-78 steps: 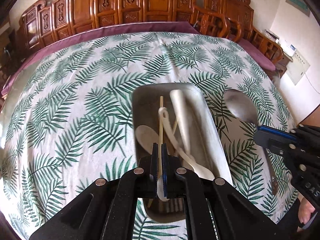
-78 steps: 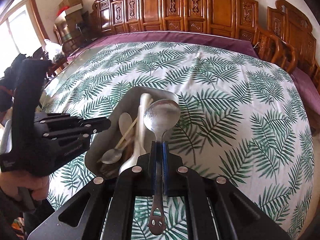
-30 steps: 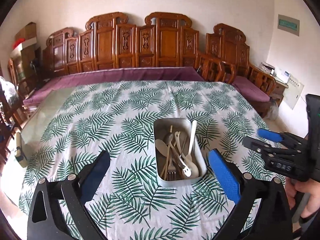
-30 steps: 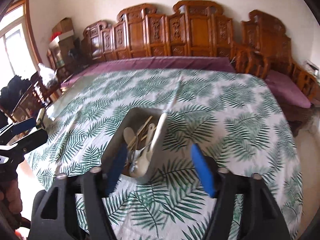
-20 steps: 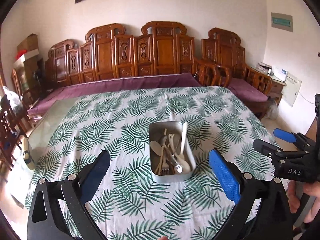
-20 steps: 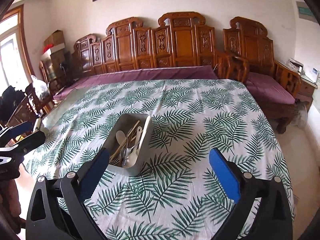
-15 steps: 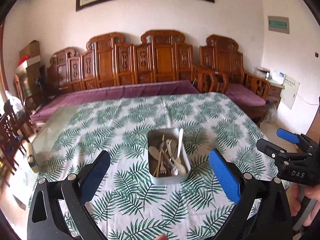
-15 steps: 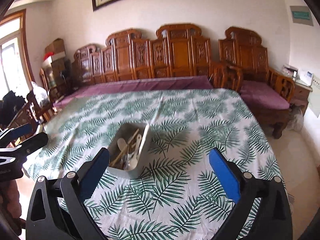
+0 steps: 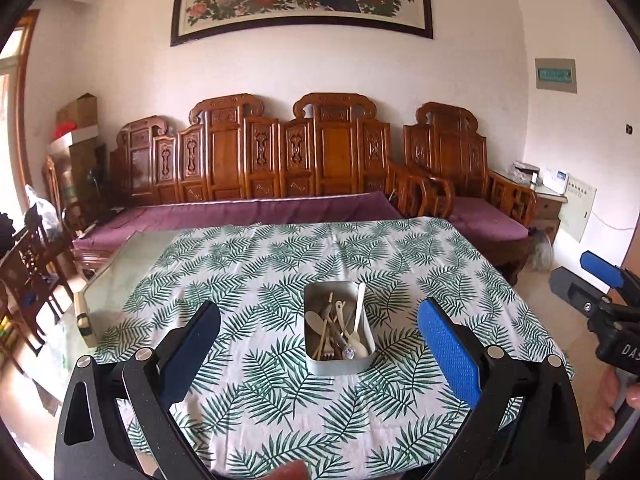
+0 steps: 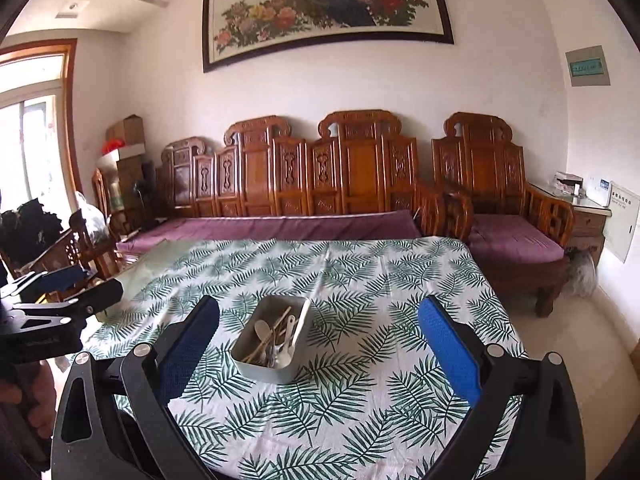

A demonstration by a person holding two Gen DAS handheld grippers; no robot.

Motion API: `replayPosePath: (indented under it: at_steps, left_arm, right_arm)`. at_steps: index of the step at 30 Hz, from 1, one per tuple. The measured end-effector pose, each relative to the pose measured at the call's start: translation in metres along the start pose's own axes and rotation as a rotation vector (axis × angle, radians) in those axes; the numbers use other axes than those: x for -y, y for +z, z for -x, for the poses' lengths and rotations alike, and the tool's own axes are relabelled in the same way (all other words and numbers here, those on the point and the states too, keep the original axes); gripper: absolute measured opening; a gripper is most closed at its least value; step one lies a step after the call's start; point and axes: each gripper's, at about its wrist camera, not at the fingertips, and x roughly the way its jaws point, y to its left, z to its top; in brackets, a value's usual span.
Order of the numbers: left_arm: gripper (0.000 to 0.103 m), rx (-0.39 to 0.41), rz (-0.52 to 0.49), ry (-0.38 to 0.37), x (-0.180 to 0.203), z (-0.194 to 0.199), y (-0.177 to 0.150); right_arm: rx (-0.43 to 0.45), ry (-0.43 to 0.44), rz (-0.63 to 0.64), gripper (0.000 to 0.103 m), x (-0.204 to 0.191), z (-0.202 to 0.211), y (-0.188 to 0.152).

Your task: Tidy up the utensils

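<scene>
Your left gripper (image 9: pixel 320 344) hangs with its jaws wide apart, nothing between them; your right gripper (image 10: pixel 318 344) likewise, empty; the metal tray (image 9: pixel 339 364) of utensils (image 9: pixel 338 330) sits mid-frame on the leaf-print tablecloth (image 9: pixel 280 264).

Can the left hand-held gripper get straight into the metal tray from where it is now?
Probably yes. The left hand-held gripper is open and empty, the metal tray sits straight ahead on the leaf-print tablecloth, and nothing stands between them.
</scene>
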Motion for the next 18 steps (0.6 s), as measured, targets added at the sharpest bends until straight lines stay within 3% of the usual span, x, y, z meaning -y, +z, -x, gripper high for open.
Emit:
replayPosePath:
  at_steps: [18]
  left_arm:
    - [0.095, 0.033, -0.013, 0.000, 0.008, 0.014, -0.005]
  right_arm:
    - [0.001, 0.003, -0.006, 0.100, -0.003, 0.003, 0.000]
